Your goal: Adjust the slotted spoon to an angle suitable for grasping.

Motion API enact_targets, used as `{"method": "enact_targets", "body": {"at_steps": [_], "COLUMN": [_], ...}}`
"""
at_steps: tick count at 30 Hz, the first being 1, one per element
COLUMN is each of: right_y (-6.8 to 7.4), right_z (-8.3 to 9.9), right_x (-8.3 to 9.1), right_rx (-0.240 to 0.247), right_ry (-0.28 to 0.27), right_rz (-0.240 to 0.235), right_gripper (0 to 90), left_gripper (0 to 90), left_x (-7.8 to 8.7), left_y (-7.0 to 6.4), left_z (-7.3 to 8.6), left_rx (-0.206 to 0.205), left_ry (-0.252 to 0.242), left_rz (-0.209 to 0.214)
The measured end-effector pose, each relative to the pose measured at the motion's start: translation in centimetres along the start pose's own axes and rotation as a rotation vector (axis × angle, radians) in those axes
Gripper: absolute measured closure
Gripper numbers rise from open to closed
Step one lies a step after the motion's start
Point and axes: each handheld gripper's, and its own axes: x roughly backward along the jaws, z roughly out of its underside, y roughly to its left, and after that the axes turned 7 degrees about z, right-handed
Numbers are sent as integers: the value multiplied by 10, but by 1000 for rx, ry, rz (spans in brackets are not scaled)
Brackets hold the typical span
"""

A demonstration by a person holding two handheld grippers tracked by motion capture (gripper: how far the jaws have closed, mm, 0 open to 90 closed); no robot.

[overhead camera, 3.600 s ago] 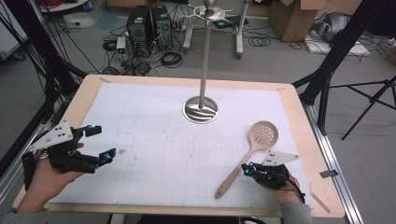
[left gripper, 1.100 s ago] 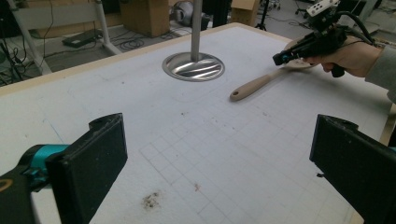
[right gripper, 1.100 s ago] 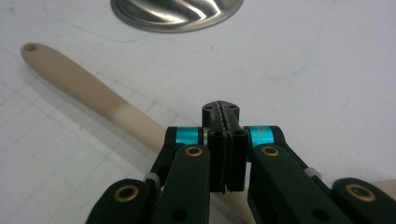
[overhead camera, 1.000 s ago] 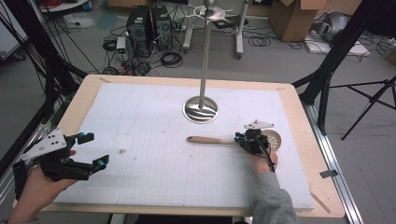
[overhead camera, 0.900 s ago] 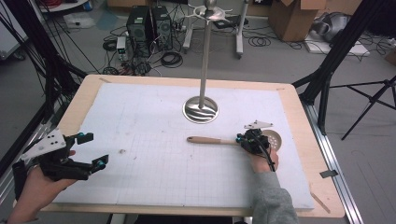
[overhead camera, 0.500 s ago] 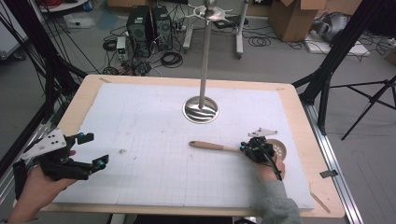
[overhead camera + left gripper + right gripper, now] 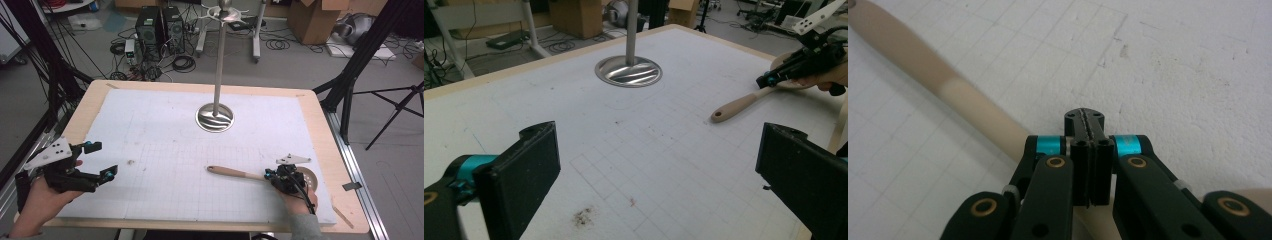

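Note:
A wooden slotted spoon (image 7: 235, 172) lies flat on the white mat at the front right, handle pointing left, its round head (image 7: 309, 176) partly under the right hand. My right gripper (image 7: 270, 175) sits over the spoon's neck with its jaws pressed together. In the right gripper view the shut gripper (image 7: 1084, 116) has nothing between its tips, and the spoon handle (image 7: 948, 92) runs beneath it to the upper left. My left gripper (image 7: 102, 160) is held at the front left, open wide and empty (image 7: 659, 185), facing the spoon (image 7: 739, 104) and the right gripper (image 7: 766, 80).
A metal stand with a round base (image 7: 215, 119) and a tall pole stands at the back middle of the mat (image 7: 150, 125); the base (image 7: 628, 70) also appears in the left gripper view. A wooden rim (image 7: 345, 200) borders the mat. A small dark smudge (image 7: 583, 216) marks the mat.
The spoon has swung from diagonal to lying crosswise, handle to the left. In the last second the right gripper and spoon slid slightly toward the front right. The left gripper has barely moved.

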Motion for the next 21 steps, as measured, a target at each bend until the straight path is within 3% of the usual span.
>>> {"method": "enact_targets", "body": {"at_steps": [2, 3, 4, 6, 7, 8, 11, 12, 13, 14, 17, 21], "right_y": [1, 5, 9, 12, 16, 27, 44, 44, 49, 59, 70, 83], "right_z": [-1, -8, -13, -16, -21, -28, -35, -35, -37, -41, -45, -50], "right_x": [1, 5, 8, 9, 10, 9, 2, 2, 0, -4, -10, -23], "right_rx": [21, 91, 100, 114, 146, 213, 317, 317, 365, 425, 461, 503], "right_ry": [8, -27, -56, -68, -81, -121, -143, -143, -154, -132, -122, -91], "right_rz": [3, 5, -24, -33, -49, -136, -256, -256, -294, -339, -381, -392], "right_gripper": [900, 900, 900, 900, 900, 900, 900, 900, 900, 900, 900, 900], "left_gripper": [44, 44, 45, 45, 44, 44, 44, 44, 44, 44, 44, 45], "left_x": [0, 0, 1, 1, 1, 1, 1, 1, 1, 1, 1, 0], "left_y": [0, -1, -1, -1, 0, 0, 0, 0, 0, 0, 0, 0], "left_z": [0, -1, -1, -1, -1, 0, 0, 0, 0, 0, 1, 2], "left_rx": [-3, -4, -2, -3, -3, 0, 2, 0, 0, 1, 2, 1], "left_ry": [3, -1, -5, -4, -2, -1, -2, -1, 0, -1, 6, 11], "left_rz": [2, 0, -1, -4, -5, -6, -6, -6, -5, -6, -8, -6]}}
